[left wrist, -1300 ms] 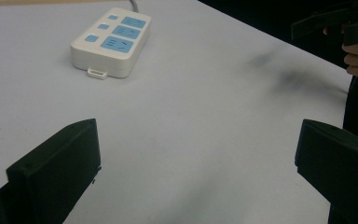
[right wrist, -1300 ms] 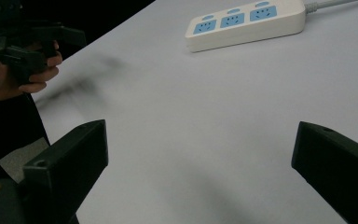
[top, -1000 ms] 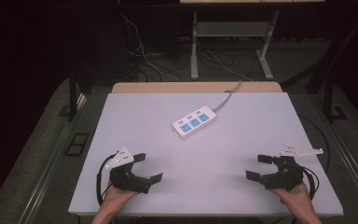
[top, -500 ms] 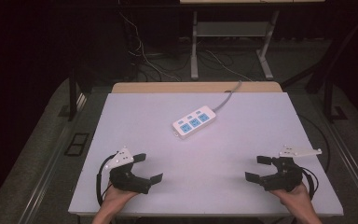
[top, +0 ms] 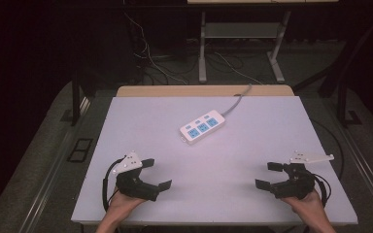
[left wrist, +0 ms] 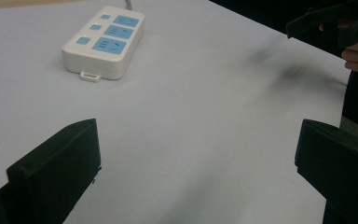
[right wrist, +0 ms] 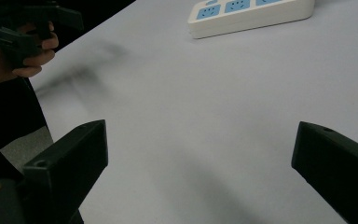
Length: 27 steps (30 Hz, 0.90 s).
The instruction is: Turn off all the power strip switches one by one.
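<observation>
A white power strip (top: 202,127) with blue sockets lies near the middle of the white table (top: 272,121), its grey cable running off the far edge. It appears at the upper left in the left gripper view (left wrist: 105,42) and at the top in the right gripper view (right wrist: 249,14). My left gripper (top: 156,174) rests near the front left of the table, jaws wide open and empty. My right gripper (top: 269,175) sits near the front right, also open with nothing between its jaws. Both are well short of the strip.
A wooden strip (top: 204,91) borders the table's far edge. Behind it stands a metal desk frame (top: 240,34) with loose cables on the dark floor. The other hand's gripper (left wrist: 335,21) shows at the top right of the left gripper view.
</observation>
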{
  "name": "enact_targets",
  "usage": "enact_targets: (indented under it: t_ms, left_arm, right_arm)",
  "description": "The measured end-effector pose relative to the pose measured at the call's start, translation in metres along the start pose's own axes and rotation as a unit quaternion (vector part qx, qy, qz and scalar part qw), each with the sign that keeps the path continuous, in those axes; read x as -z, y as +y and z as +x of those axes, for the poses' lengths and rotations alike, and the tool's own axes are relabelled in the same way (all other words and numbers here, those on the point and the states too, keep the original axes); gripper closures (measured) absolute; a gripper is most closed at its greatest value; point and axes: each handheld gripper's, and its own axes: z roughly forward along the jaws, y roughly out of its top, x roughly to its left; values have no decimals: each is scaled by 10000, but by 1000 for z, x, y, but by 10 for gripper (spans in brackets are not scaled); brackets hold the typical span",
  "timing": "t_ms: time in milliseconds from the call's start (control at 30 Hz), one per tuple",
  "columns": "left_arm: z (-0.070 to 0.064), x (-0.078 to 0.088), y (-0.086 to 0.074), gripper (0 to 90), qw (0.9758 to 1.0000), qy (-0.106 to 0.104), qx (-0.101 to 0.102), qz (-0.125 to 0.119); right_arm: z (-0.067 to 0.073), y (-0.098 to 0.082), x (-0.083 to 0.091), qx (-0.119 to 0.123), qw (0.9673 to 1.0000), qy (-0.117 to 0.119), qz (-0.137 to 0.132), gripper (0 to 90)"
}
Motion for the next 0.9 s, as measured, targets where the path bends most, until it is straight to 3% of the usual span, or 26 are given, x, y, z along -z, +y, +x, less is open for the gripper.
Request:
enact_targets:
  t_ms: [200, 900]
  left_arm:
    - [-2, -4, 8, 0, 9999, -26, -107, 121]
    - [10, -26, 44, 0, 9982, -156, -348, 468]
  right_arm:
    - [0, 0, 0, -2, 10000, -3, 10, 34]
    - [0, 0, -1, 33, 10000, -48, 74, 34]
